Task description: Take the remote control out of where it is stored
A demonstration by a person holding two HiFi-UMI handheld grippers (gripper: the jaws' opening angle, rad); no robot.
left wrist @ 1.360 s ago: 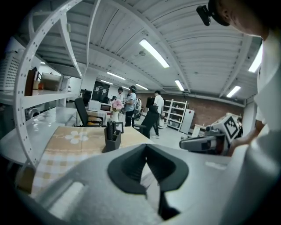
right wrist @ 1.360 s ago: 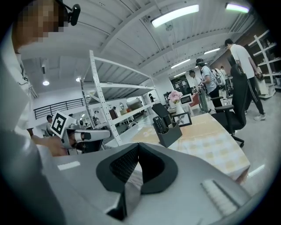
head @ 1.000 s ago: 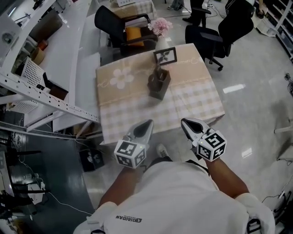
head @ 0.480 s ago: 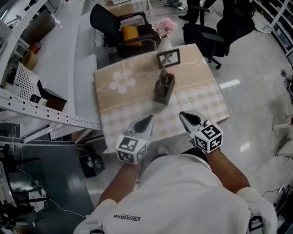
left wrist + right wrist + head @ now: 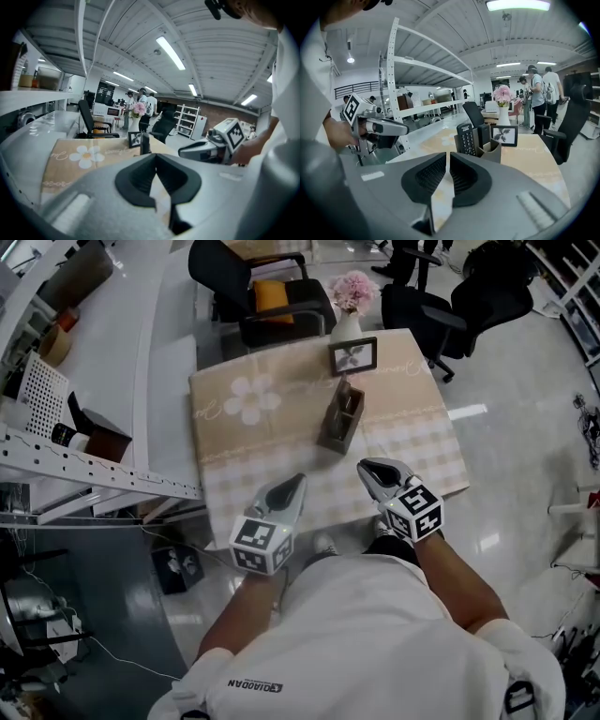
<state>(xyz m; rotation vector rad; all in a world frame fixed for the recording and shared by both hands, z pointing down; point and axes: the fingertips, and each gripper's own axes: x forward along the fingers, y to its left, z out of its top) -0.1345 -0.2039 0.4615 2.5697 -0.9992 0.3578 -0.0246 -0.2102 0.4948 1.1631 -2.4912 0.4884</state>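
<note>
From the head view, a table (image 5: 234, 442) under a beige checked cloth carries a dark holder (image 5: 340, 418) near its middle. A photo frame (image 5: 353, 355) stands behind the holder, and a vase of pink flowers (image 5: 349, 298) stands at the far edge. The left gripper (image 5: 295, 482) and the right gripper (image 5: 368, 468) hang over the near edge of the cloth, side by side and apart. Both point toward the holder and are clear of it, the right one nearer. What stands in the holder is too small to name from up here; it may be a dark slab.

In the left gripper view, the two black pads meet at their tips with nothing caught between them. Beyond them the holder stands upright on the cloth, just in front of the frame, and the right gripper shows at the right.

In the right gripper view, the pads stand a narrow slit apart, having just been opening, and the slit is empty. Ahead, the remote control (image 5: 465, 139) stands upright at the holder's left side as seen here. Its keypad faces the camera and its upper part rises above the rim. A second dark slab stands just beside it. The frame sits to the right of the holder, with the vase behind.
</note>
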